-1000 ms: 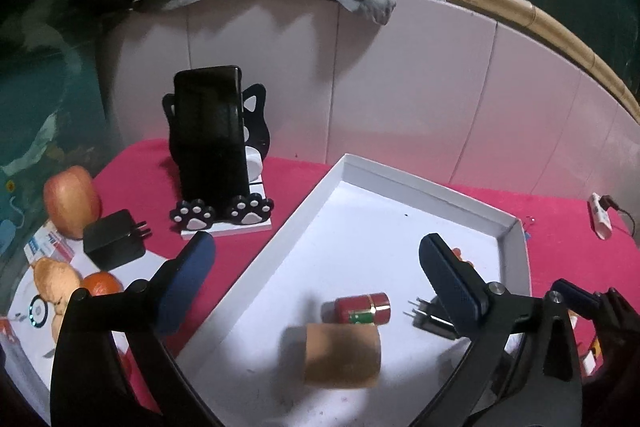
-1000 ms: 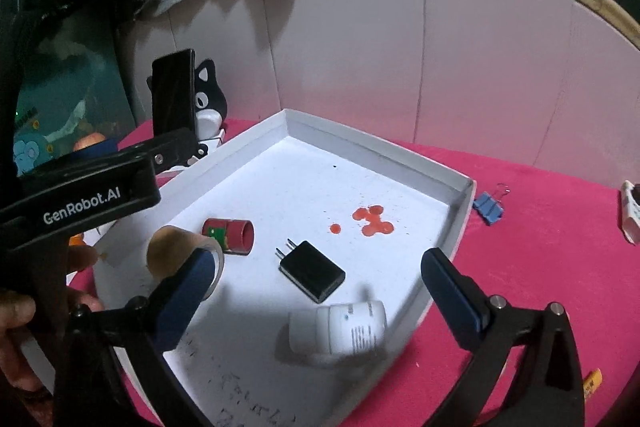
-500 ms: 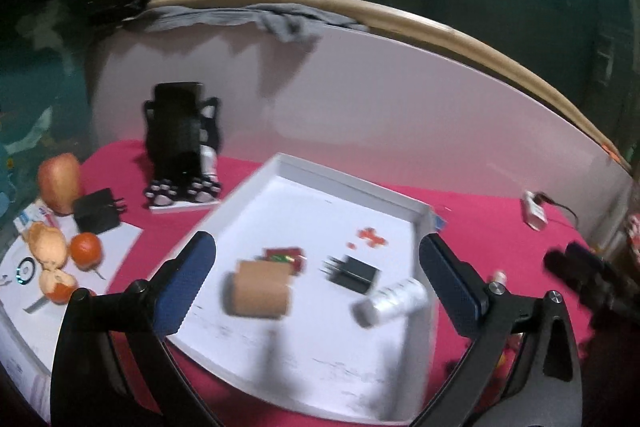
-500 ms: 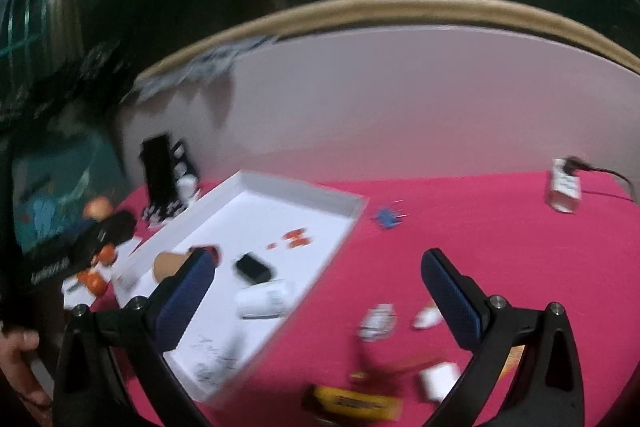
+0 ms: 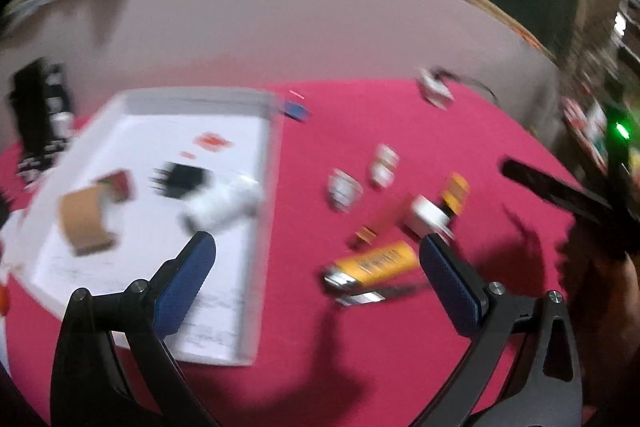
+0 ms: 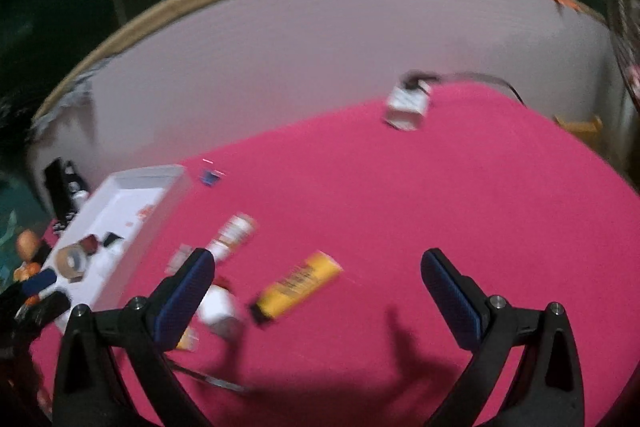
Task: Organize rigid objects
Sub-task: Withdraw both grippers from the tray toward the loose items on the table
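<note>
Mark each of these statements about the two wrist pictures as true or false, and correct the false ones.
1. The roll of brown tape lies inside the white tray. True.
2. The left claw is clamped on the yellow tube. False: it is open and empty, with the tube lying on the cloth between its fingers in the picture.
3. The black plug lies in the tray. True.
4. The cloth is blue. False: it is pink-red.
5. The right claw holds a white bottle. False: it is open and holds nothing.
</note>
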Demonstrator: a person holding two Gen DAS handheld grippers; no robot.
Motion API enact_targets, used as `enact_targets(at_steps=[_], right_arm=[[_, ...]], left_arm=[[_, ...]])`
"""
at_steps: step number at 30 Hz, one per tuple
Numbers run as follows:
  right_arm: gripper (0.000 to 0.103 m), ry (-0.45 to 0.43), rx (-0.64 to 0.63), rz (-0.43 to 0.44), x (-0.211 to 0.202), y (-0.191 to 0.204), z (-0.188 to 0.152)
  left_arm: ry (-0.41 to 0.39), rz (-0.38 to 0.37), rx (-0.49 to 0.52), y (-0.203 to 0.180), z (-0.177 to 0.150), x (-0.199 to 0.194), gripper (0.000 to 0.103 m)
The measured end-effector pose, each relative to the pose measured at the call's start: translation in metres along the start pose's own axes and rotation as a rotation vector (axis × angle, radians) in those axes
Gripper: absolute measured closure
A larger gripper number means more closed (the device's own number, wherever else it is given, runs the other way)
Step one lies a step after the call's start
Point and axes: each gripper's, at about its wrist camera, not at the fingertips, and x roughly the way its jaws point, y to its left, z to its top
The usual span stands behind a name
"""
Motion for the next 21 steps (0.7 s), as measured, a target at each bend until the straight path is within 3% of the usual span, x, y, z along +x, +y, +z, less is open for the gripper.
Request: enact_targets(at_steps=[2,4,12,14,16,18,21], right_arm=[[0.000,0.018,0.039,-0.020,0.003,-0.017,-0.006],[0.000,0.030,0.071,-0.033,0.006,-0.030,-0.010],[0.000,0.077,0.156,0.005,0.017,-0.052,-0.017],[0.000,0.087,0.178,0.018,0.019,-0.057,-0.017],[0.000,0.080,0.186,0.029,0.017,-0.059,-0.017],[0.000,0.079,0.188,0.032,0.016,-0.060,-0.017],[0.000,0.079,0.191,0.035,0.016,-0.061,-0.016]], left_arm=[[0.046,-0.064,0.061,-0.017,-0.004,0.010,0.000],[0.076,-0.082,0.102,-0.029,-0.006,0.020,0.000],[0.194,-0.082,0.122,-0.036,0.002,0.068,0.000],[0.228,-0.093,0.147,-0.042,0.003,0.081,0.000],[0.241,-0.058,0.198,-0.048,0.002,0.089,0.000],[0.253,-0.033,0.224,-0.050,0.000,0.092,0.000],[0.257,-0.070,0.238,-0.051,-0.003,0.084,0.001]])
